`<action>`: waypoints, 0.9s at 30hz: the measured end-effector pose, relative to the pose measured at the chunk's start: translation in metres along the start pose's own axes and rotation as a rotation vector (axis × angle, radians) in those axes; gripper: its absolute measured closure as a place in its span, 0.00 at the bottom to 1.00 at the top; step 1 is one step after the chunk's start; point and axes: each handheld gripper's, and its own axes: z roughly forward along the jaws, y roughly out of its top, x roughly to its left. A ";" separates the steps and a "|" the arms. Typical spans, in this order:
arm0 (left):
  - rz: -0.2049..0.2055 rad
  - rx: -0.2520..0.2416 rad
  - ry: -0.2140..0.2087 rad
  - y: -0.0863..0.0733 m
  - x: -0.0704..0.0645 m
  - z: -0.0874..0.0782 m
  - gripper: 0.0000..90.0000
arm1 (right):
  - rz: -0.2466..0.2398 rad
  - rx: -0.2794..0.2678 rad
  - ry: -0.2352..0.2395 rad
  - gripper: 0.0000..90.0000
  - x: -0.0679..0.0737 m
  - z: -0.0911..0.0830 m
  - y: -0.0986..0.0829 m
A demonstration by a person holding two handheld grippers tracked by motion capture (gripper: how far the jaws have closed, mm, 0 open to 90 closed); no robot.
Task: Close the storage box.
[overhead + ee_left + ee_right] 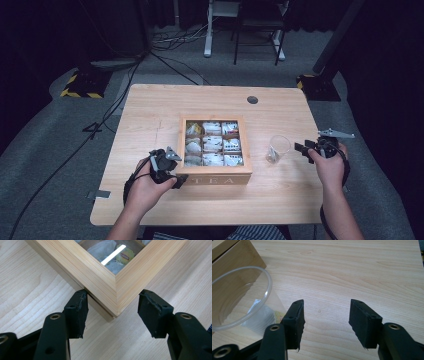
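Left gripper (112, 312): jaws wide, straddling the near-left corner of the tea box (110, 287), corner pointing straight into the gap; left pad touching or just off the side wall, right pad apart. Box sits mid-table (150, 210): square, pale striped wood, closed lid with a clear pane, paper tea bags (212, 144) in compartments beneath. Right gripper (325, 320): wide, holding nothing, over bare wood; clear plastic cup (239, 300) just to its left, upright, between it and the box. Left hand nearer the box, right nearer the cup.
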 end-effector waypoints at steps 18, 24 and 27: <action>-0.034 -0.087 -0.014 -0.002 0.007 -0.019 0.40 | 0.004 0.019 -0.003 0.52 -0.002 0.004 -0.005; -0.025 -0.156 0.051 -0.004 0.019 -0.036 0.32 | 0.008 0.016 -0.008 0.51 -0.006 0.003 -0.007; -0.041 -0.192 0.086 -0.008 0.029 -0.044 0.30 | -0.001 0.010 -0.008 0.49 -0.008 0.003 -0.009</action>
